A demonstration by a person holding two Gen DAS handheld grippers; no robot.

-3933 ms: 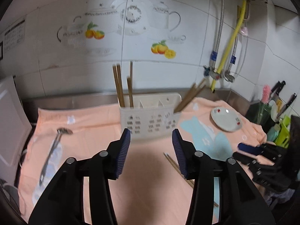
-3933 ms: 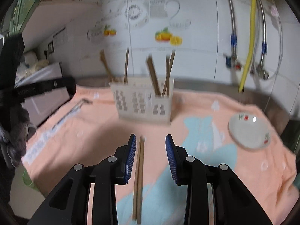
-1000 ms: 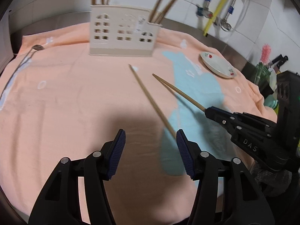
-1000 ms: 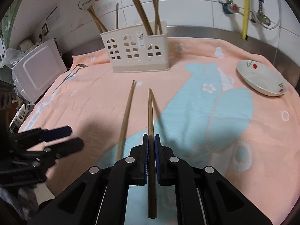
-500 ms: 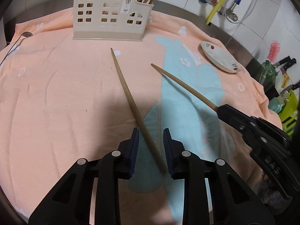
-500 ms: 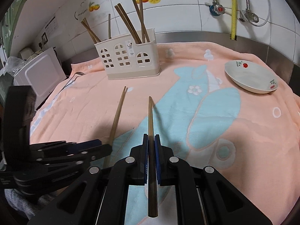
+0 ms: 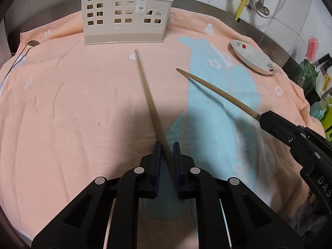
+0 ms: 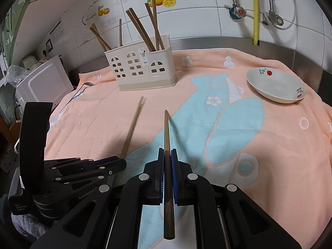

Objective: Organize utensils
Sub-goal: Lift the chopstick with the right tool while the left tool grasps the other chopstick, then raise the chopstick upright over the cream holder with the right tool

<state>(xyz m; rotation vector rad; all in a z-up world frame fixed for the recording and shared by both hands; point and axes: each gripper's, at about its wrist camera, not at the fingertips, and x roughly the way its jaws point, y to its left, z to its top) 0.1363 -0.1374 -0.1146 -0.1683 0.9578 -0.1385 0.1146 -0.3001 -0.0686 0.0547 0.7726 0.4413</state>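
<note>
Clamped in the left tongs (image 7: 166, 155) is one chopstick (image 7: 149, 97), the jaws having just been closing onto it, its far tip out toward the cream utensil holder (image 7: 124, 16). A second chopstick (image 8: 167, 145) is pinched tight in the right tongs (image 8: 167, 161), pointed forward above the peach towel (image 8: 103, 120) spread on the worktop. More chopsticks are stood in the holder, and a small plate (image 8: 276, 85) is sat off to the right.

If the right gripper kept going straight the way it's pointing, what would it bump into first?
Probably the towel just ahead, since the right gripper tilts downward. Its chopstick tip would touch first. Farther along stands the utensil holder, though depth is hard to judge.
</note>
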